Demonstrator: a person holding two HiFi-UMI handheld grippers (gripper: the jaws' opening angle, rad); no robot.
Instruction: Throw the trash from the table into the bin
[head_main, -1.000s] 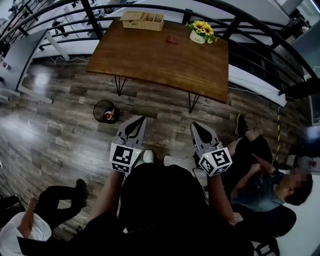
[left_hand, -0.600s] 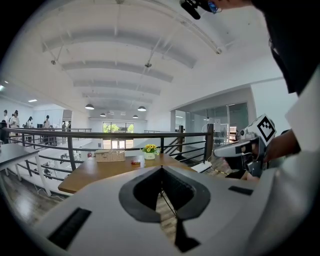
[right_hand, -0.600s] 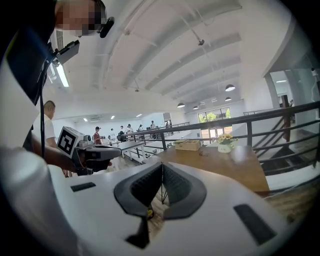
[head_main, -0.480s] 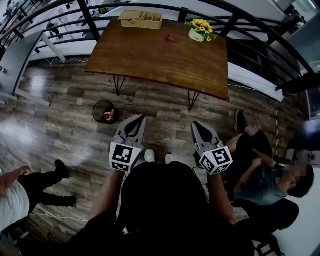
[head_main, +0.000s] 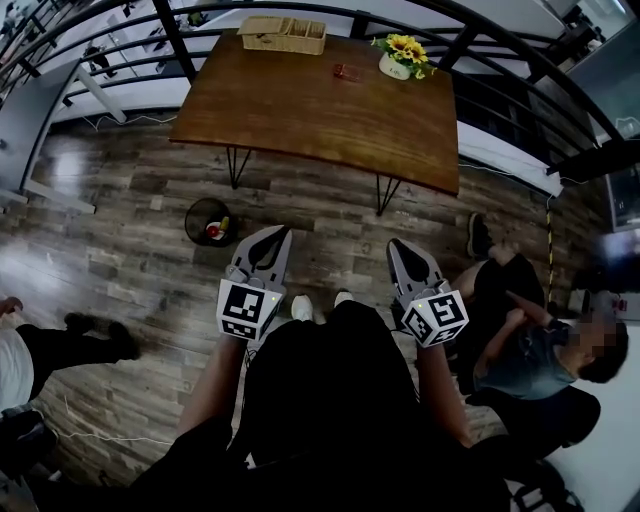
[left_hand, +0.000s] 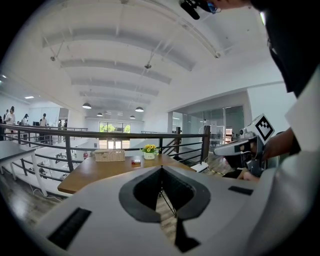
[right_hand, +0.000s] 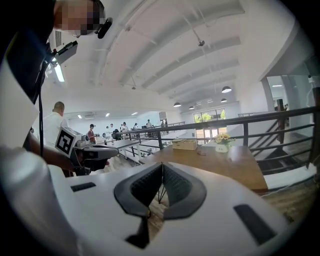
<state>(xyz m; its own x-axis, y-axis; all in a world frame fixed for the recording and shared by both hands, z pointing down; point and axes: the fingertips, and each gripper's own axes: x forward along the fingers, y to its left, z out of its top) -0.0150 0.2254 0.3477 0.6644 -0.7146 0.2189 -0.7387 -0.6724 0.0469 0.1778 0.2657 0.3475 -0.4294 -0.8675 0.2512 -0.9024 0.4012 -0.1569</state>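
We hold two grey plastic grippers, the left gripper and the right gripper, each with its ribbed black jaws pressed together on nothing. Further off stands a rectangular brown wooden table on thin black legs. A small red piece of trash lies near its far edge, between a woven rectangular basket and a white pot of yellow sunflowers. On the plank floor to the near left, a round black mesh bin holds red and yellow scraps.

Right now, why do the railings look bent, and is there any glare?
Head view: the wide lens bows the black metal railing, and light glares off the grey plank floor at left. Both gripper views: fisheye, with black corners and curved white ceiling beams.
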